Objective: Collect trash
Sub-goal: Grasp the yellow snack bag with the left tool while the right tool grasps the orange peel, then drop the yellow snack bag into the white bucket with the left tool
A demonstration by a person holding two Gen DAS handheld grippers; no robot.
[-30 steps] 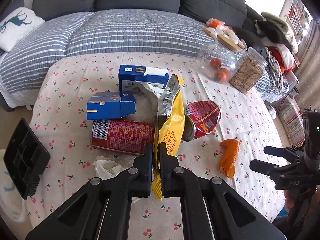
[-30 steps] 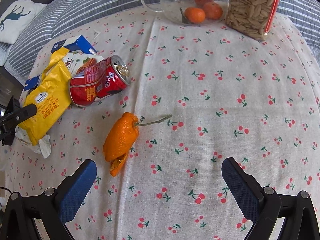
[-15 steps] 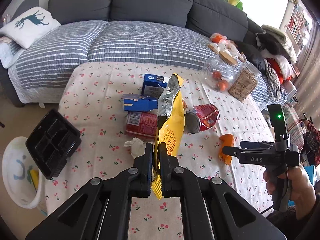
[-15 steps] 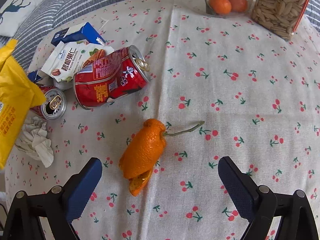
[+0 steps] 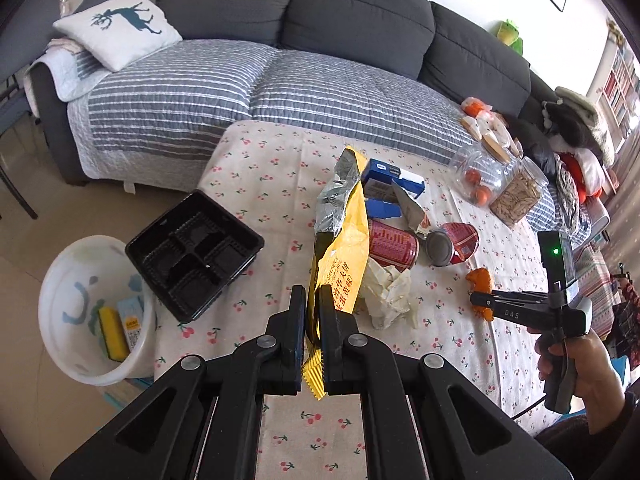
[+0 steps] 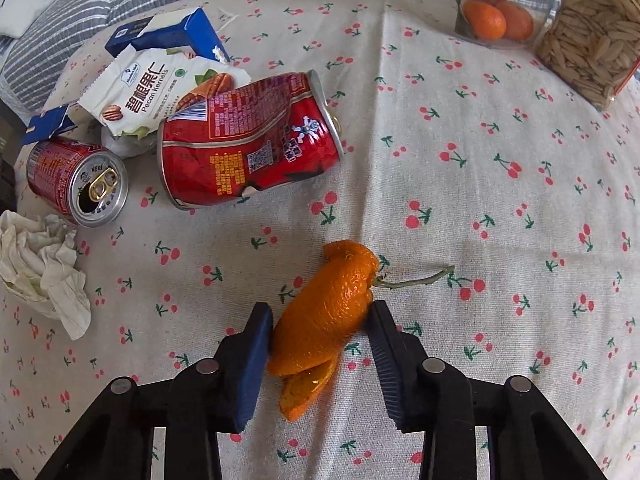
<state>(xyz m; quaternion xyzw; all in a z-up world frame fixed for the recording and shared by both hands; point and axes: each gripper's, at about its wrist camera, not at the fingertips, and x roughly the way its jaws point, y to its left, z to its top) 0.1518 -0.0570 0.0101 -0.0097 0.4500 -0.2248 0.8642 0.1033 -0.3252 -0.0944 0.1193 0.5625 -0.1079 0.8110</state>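
My left gripper (image 5: 312, 296) is shut on the bottom edge of a yellow snack bag (image 5: 344, 252), which hangs lifted above the cherry-print tablecloth (image 5: 280, 184). An orange peel (image 6: 328, 308) with a green stem lies on the cloth, still resting there. My right gripper (image 6: 319, 307) is closing around it, and both blue pads touch its sides. The left wrist view shows the right gripper (image 5: 480, 304) held by a hand at the table's right, tip at the peel (image 5: 480, 278). Still on the cloth lie a crushed red can (image 6: 248, 148), a second red can (image 6: 72, 180) and a crumpled tissue (image 6: 40, 264).
A white bin (image 5: 52, 320) holding some packets stands on the floor left of the table. A black compartment tray (image 5: 248, 236) overhangs the table's left edge. A pecan bag (image 6: 160, 88), a blue box (image 6: 172, 34), a glass jar of oranges (image 6: 492, 4) and a seed jar (image 6: 592, 40) are farther back.
The left gripper drew back and up with the yellow bag, bringing the bin and tray into view. The right gripper dropped onto the orange peel and its jaws narrowed from wide apart to touching it.
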